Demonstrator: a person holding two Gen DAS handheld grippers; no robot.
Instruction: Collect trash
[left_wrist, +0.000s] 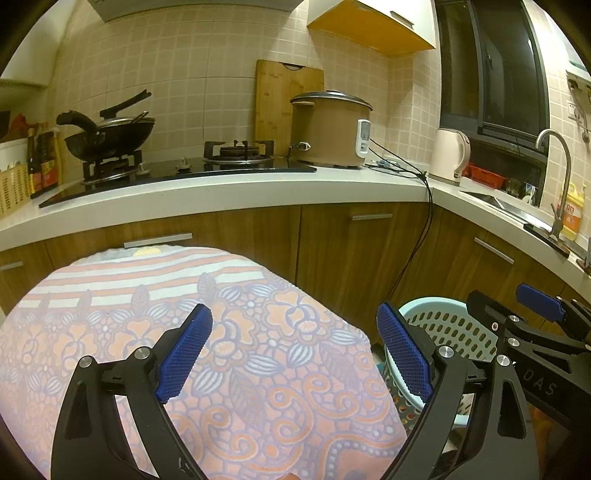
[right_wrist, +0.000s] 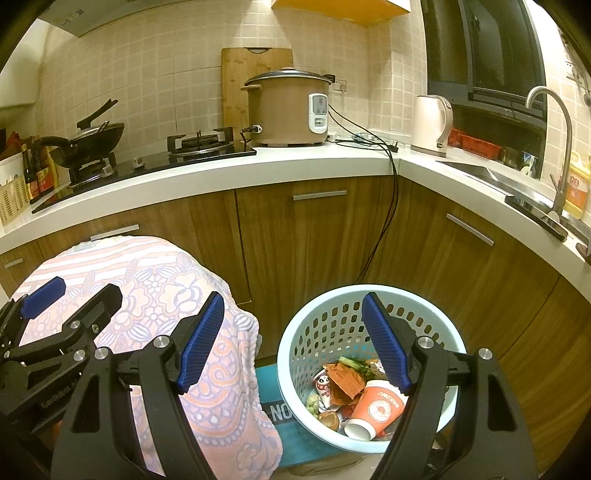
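A: How do the jaws stand?
B: Both are spread and hold nothing. The left gripper (left_wrist: 294, 347) hangs above a table covered by a flowered cloth (left_wrist: 229, 332); the right gripper (right_wrist: 293, 341) hangs over the rim of the pale blue basket (right_wrist: 295, 332).
A: And the trash?
B: It lies in the basket: an orange paper cup (right_wrist: 375, 410) on its side, crumpled wrappers (right_wrist: 341, 382) and green scraps (right_wrist: 356, 362).
A: Farther out?
B: Wooden cabinets (right_wrist: 314, 240), then the white counter (right_wrist: 207, 177) bearing a rice cooker (right_wrist: 284, 110) and a kettle (right_wrist: 430, 125).
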